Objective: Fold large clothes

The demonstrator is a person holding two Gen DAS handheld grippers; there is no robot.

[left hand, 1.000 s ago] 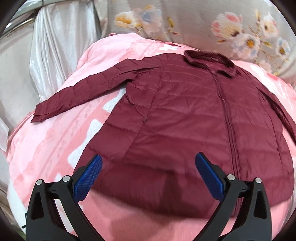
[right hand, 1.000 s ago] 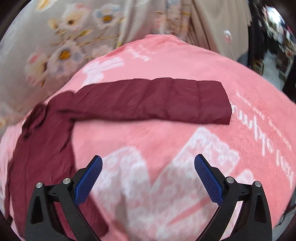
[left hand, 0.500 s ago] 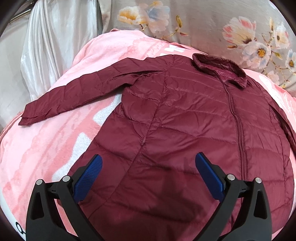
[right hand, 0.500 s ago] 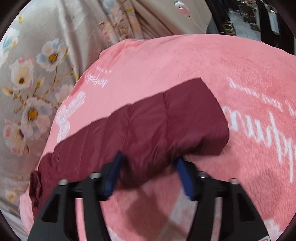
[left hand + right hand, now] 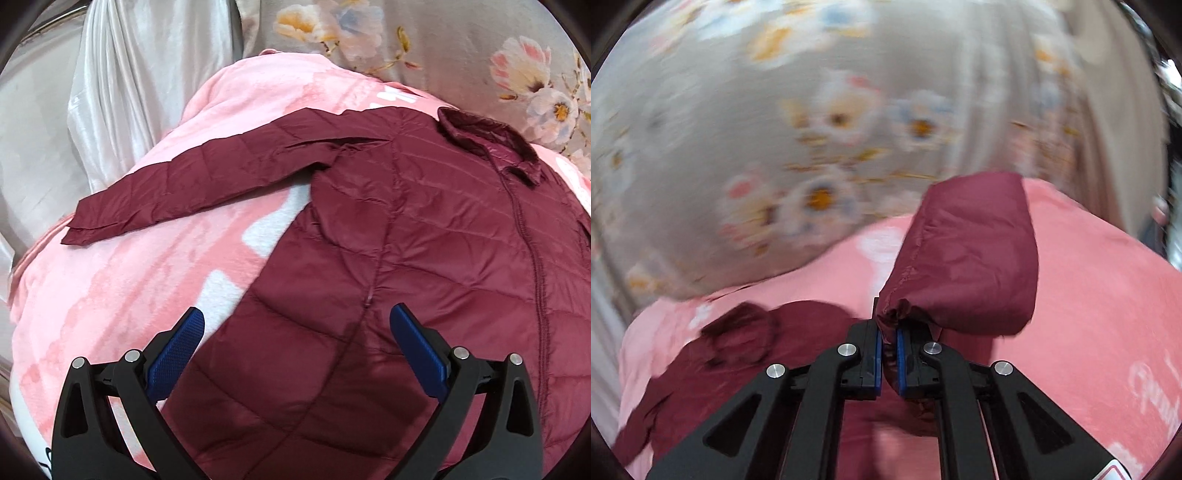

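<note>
A maroon quilted jacket (image 5: 424, 266) lies front up on a pink blanket (image 5: 122, 280), its collar (image 5: 491, 142) at the far right. Its left sleeve (image 5: 192, 184) stretches out flat to the left. My left gripper (image 5: 293, 334) is open and empty, hovering above the jacket's lower left side. In the right wrist view my right gripper (image 5: 889, 341) is shut on the jacket's right sleeve (image 5: 971, 258) near its cuff and holds it lifted off the blanket (image 5: 1100, 314). The jacket's collar and body (image 5: 746, 354) lie lower left.
A floral grey curtain (image 5: 443, 48) hangs behind the bed, also blurred in the right wrist view (image 5: 812, 147). A shiny white drape (image 5: 140, 85) hangs at the left beyond the blanket's edge.
My right gripper came down on the right sleeve, closed on it and lifted it up toward the jacket body. My left gripper drifted forward and left over the jacket, still open.
</note>
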